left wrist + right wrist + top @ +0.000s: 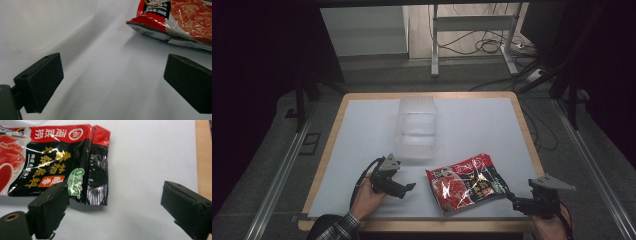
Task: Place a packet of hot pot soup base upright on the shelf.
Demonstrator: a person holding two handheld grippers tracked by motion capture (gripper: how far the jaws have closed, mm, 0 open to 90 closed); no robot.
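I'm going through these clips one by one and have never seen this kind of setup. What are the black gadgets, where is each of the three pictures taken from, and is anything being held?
A person sits at a table covered with a white sheet, holding a hand-operated two-jaw tool in each hand: the left gripper and the right gripper. The high view looks down from above the person's side. The other two pictures come from small cameras riding on the grippers, looking along their own black jaws. On the sheet lie a red and black food packet and, farther back, a clear plastic container. Both grippers stand open and hold nothing. In the right gripper view the packet lies just ahead of the jaws; in the left gripper view its edge is farther off.
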